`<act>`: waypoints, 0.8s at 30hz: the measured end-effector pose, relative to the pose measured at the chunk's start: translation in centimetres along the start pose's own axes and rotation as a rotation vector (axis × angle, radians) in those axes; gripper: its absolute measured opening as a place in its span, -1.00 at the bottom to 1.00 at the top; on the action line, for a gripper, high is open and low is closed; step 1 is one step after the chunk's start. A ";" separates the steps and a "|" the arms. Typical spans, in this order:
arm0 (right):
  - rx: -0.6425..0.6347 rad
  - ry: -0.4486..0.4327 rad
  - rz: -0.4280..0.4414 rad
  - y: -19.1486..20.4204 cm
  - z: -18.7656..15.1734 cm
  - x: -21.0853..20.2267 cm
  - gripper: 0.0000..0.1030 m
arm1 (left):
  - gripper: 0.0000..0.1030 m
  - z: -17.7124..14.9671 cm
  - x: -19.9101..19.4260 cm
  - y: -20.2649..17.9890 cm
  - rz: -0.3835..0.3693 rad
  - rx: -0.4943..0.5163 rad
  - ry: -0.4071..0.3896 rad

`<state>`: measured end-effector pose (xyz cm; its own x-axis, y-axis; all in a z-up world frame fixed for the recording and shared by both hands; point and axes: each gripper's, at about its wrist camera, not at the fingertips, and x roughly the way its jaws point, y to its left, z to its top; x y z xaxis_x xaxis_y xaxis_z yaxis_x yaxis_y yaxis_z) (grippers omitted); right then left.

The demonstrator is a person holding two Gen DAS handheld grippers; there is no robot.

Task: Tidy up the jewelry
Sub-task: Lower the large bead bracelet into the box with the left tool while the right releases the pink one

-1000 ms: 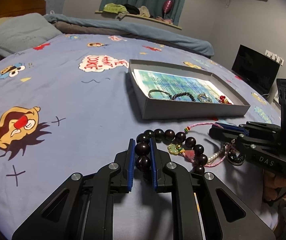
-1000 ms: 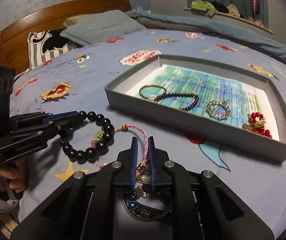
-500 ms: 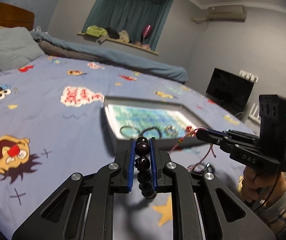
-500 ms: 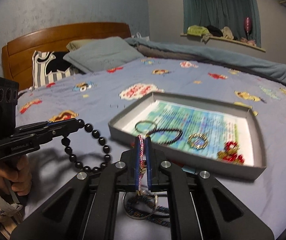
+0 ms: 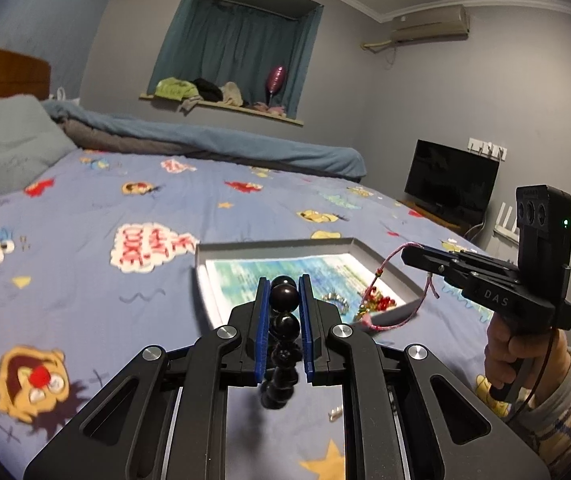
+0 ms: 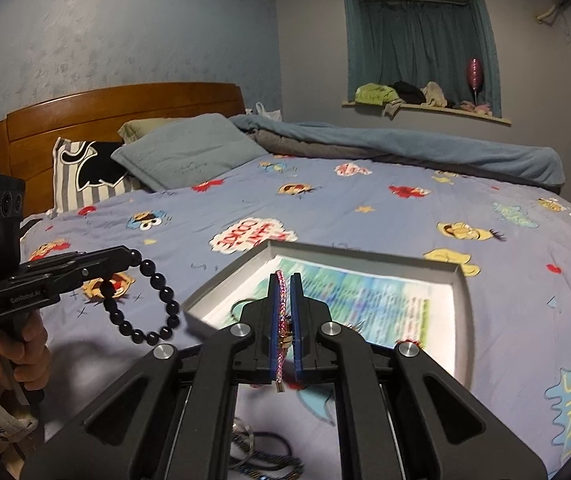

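My left gripper (image 5: 282, 286) is shut on a dark bead bracelet (image 5: 284, 299), which hangs as a loop (image 6: 153, 304) in the air left of the grey box tray (image 6: 365, 254). My right gripper (image 6: 284, 280) is shut on a pink braided cord bracelet (image 6: 281, 306); in the left wrist view it dangles (image 5: 389, 258) over the tray's right rim (image 5: 393, 268). Inside the tray lie a gold ring piece (image 5: 335, 300) and red bead jewelry (image 5: 381, 302) on a printed paper liner. Both grippers are lifted above the bed.
More jewelry, a dark cord and rings (image 6: 263, 450), lies on the blue cartoon bedsheet (image 5: 85, 280) under my right gripper. A small metal piece (image 5: 335, 412) lies on the sheet. Pillows (image 6: 185, 150) and a wooden headboard stand at the far end.
Both grippers have lifted off the bed, each carrying its bracelet up and toward the tray. The bead bracelet and pink cord now hang free in the air.
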<state>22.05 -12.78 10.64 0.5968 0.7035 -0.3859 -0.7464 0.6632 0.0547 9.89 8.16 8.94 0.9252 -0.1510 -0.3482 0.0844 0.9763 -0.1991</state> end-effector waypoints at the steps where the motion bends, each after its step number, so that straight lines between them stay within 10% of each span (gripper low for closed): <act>1: 0.001 -0.004 -0.004 -0.2 0.1 0.0 -0.90 | -0.71 0.3 0.1 -0.2 -0.001 0.005 0.000; 24: 0.049 0.044 -0.049 -4.3 -0.8 4.5 -0.90 | -0.71 2.8 8.4 -2.6 -0.076 0.045 0.040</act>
<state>27.75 -12.68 7.96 0.6177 0.6590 -0.4291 -0.7011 0.7087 0.0792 18.52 4.81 9.10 0.9000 -0.2298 -0.3704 0.1707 0.9677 -0.1856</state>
